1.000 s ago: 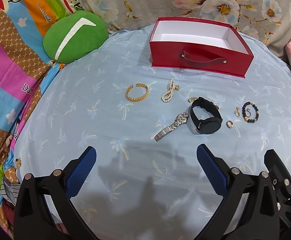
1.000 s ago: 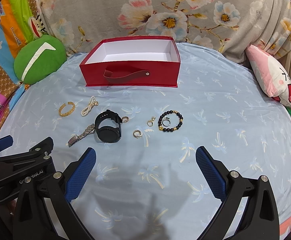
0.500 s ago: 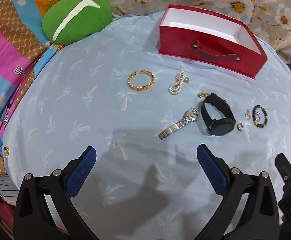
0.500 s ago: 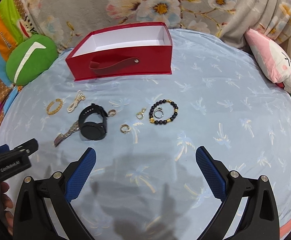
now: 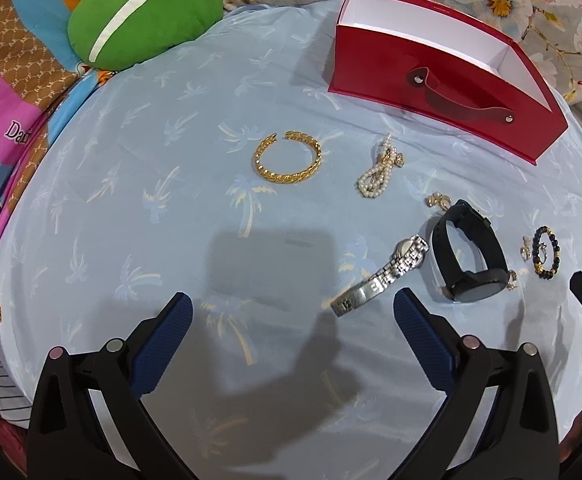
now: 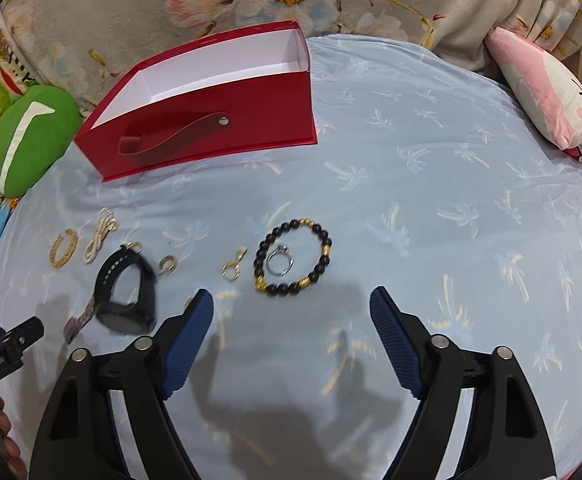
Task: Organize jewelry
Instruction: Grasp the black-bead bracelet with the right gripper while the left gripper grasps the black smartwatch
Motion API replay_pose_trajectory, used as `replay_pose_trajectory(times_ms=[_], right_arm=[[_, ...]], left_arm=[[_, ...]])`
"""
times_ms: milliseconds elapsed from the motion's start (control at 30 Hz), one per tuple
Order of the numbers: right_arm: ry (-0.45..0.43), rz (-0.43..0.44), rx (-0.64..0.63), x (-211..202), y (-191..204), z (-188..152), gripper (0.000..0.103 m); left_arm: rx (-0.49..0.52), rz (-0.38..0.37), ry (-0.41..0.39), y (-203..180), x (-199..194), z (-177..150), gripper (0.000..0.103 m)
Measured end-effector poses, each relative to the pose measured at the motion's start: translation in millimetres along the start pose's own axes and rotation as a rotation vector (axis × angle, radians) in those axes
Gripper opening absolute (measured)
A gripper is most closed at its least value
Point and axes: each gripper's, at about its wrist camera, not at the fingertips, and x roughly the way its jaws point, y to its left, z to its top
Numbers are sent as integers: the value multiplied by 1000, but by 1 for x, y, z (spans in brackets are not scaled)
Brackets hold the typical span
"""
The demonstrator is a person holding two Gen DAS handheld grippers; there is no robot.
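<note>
Pale blue palm-print sheet (image 5: 131,184) on the bed: left gripper (image 5: 293,318) fingers spread wide, holding nothing, silver metal watch (image 5: 383,276) just ahead. Right view: right gripper (image 6: 292,310) equally wide and empty, black-and-gold beaded bracelet (image 6: 293,256) just beyond, open red box (image 6: 211,120) behind.

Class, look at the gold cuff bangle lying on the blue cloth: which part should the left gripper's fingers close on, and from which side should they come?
Take the gold cuff bangle from above, closing the left gripper across the solid woven band nearest the camera, opposite its opening. The bangle lies flat on the blue cloth with its gap facing the red box, so one finger can probably drop inside the ring and one outside.
</note>
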Motion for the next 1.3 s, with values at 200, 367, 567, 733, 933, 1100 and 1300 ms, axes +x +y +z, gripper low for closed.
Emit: replay_pose_trajectory(times_ms=[200,367,567,733,933,1100,1300], right_arm=[[24,-14,40,24,-15,15,58],[58,-18,32,42,-17,18,43],[99,-22,42,60,-19,19,36],[87,-39,20,62,-16,21,32],[76,-52,2,63,-17,20,10],[70,-44,-9,63,-16,20,7],[18,25,17,47,-15,26,7]], left_arm=[[25,-38,9,-14,4,7,98],[49,-39,25,-25,11,9,98],[50,-54,37,-26,16,9,98],[59,-60,42,-30,18,10,98],[64,-70,51,-34,20,9,98],[74,-115,47,-42,15,11,98],[87,-179,36,-61,10,23,98]])
